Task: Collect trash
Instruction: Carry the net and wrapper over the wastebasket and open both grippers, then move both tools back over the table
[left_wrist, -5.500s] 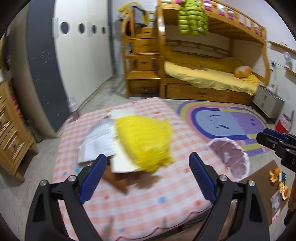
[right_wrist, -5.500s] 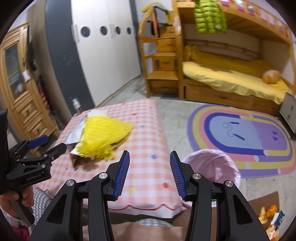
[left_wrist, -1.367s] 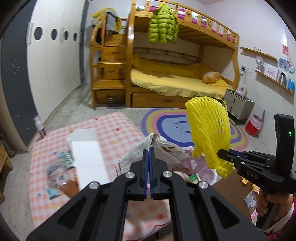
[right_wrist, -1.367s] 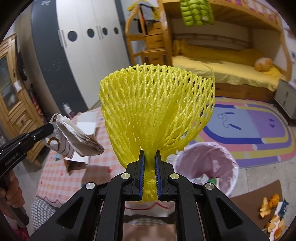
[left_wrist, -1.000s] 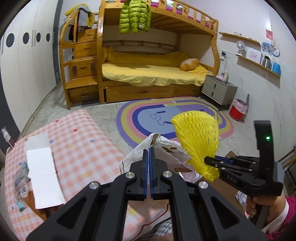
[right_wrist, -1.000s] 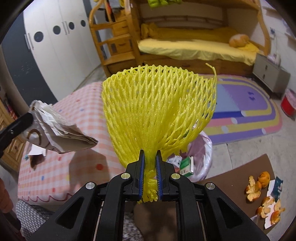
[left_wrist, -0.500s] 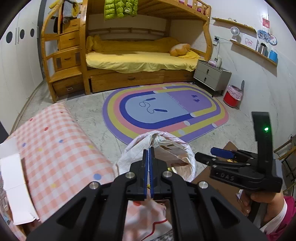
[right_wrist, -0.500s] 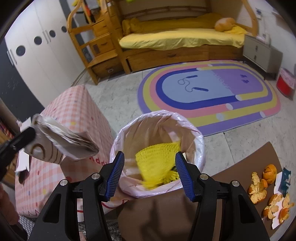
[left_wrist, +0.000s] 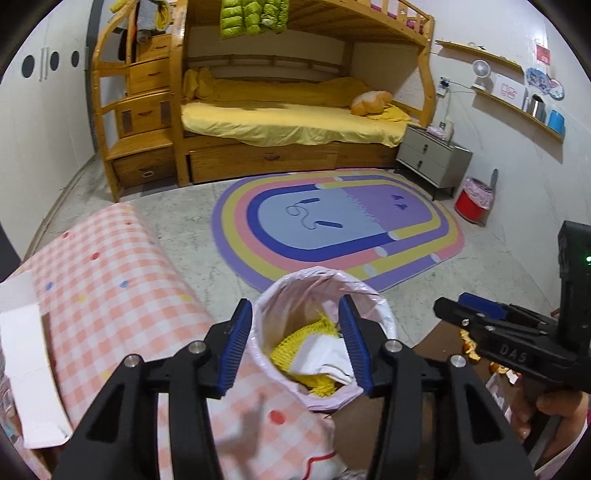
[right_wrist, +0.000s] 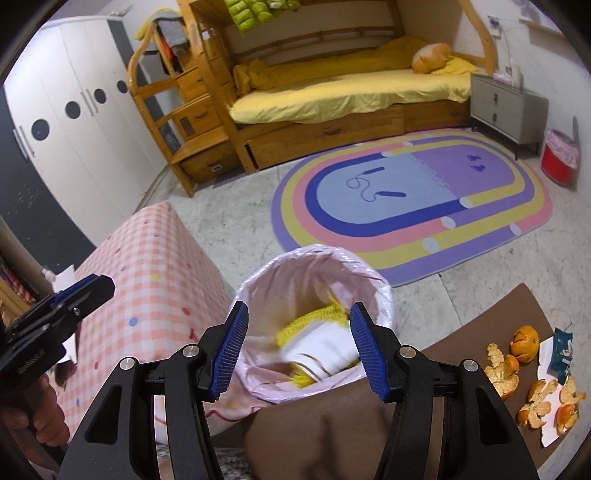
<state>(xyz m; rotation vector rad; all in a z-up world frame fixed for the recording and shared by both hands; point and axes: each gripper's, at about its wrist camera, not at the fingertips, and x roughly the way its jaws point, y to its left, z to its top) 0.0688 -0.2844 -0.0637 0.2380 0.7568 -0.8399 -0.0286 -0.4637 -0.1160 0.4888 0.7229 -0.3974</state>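
A waste bin lined with a pink bag (left_wrist: 384, 317) (right_wrist: 255, 284) stands on the floor by the checked table. Inside lie the yellow foam net (left_wrist: 295, 339) (right_wrist: 314, 317) and the crumpled white paper bag (left_wrist: 325, 358) (right_wrist: 325, 350). My left gripper (left_wrist: 295, 347) hovers over the bin; its jaws are opening and nothing is between them. My right gripper (right_wrist: 299, 347) also hangs above the bin, open and empty. Each gripper shows in the other's view, the right gripper (left_wrist: 469, 314) at the right and the left gripper (right_wrist: 79, 295) at the left.
A table with pink checked cloth (left_wrist: 110, 288) (right_wrist: 159, 266) carries white paper (left_wrist: 26, 369). Orange peels and scraps (right_wrist: 532, 376) lie on a brown mat (right_wrist: 491, 325) to the right. A rainbow rug (left_wrist: 332, 221), a bunk bed (left_wrist: 288, 122) and a small red bin (left_wrist: 474, 199) lie beyond.
The left gripper's jaws have parted and the white paper bag has dropped into the bin on top of the yellow net. The right gripper, empty, has shifted slightly over the bin.
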